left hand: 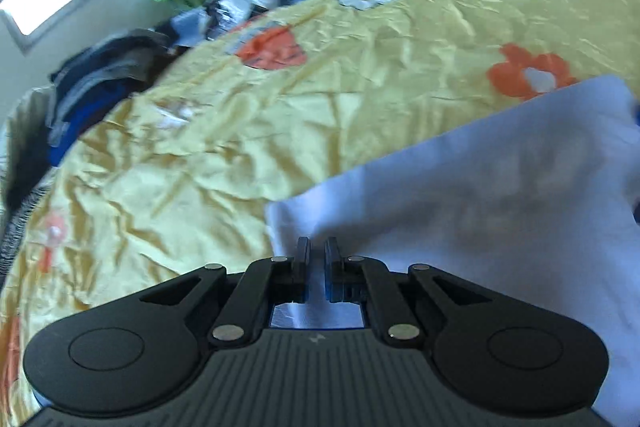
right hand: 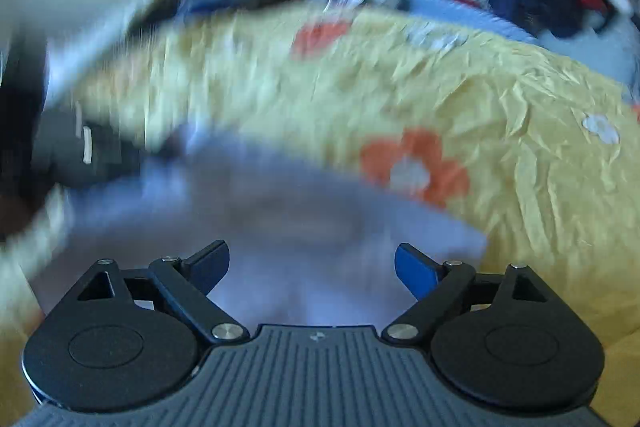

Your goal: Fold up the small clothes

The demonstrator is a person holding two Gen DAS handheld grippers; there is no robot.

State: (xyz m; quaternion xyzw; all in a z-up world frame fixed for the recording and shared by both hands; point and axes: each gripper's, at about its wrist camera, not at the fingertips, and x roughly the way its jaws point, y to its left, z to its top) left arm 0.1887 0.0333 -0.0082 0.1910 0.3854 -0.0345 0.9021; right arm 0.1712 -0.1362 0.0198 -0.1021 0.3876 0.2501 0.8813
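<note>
Left wrist view: left gripper [left hand: 317, 254] pinches white garment [left hand: 480, 195] on yellow bedspread [left hand: 240, 115]; right gripper [right hand: 312, 263] gapes wide, empty.

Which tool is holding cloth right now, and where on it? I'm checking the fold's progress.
The left tool is shut on the white garment at its near edge. The right tool stands open above it, holding nothing.
</note>
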